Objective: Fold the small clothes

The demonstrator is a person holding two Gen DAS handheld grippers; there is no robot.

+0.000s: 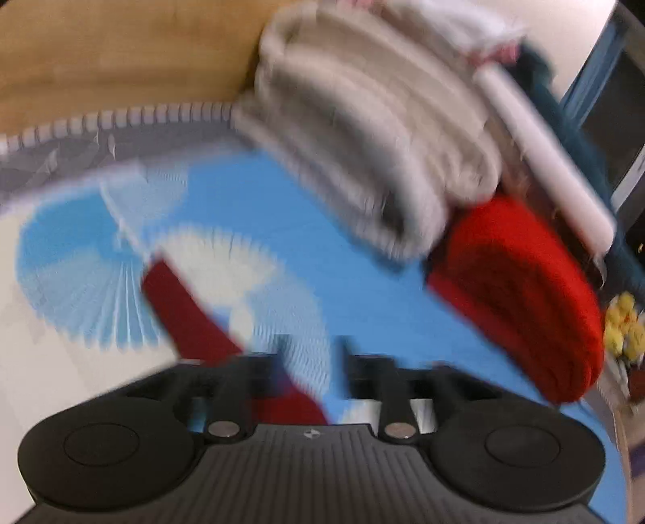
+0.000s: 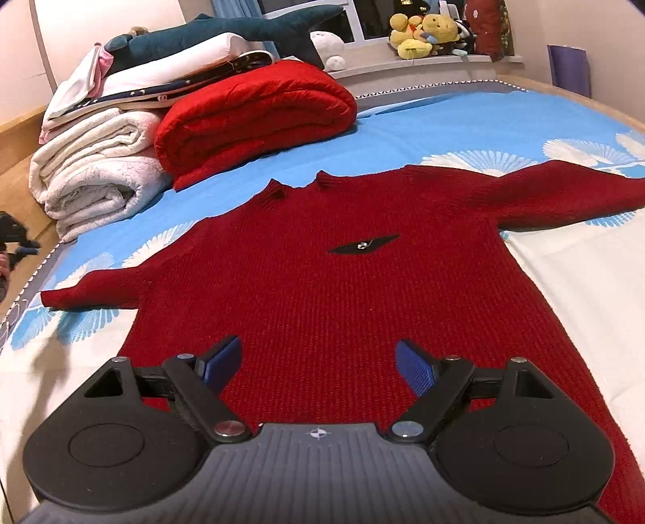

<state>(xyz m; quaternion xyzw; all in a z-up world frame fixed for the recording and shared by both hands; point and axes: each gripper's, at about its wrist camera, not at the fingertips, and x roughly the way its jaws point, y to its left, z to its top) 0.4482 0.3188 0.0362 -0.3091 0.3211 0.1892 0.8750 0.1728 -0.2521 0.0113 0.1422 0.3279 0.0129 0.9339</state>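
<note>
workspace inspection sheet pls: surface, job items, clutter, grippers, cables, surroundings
Surface: bed with a blue and white patterned sheet.
Job's things: dark red sweater lying flat, front up, both sleeves spread out.
Clutter: folded red blanket and white blanket side by side at the head end; a stack of folded linens on top; plush shark behind.
Grippers: right gripper open over the sweater's hem; left gripper over a sleeve, view blurred, nothing visibly clamped.
Cables: nothing seen.
Surroundings: wooden headboard, window ledge with yellow plush toys.
</note>
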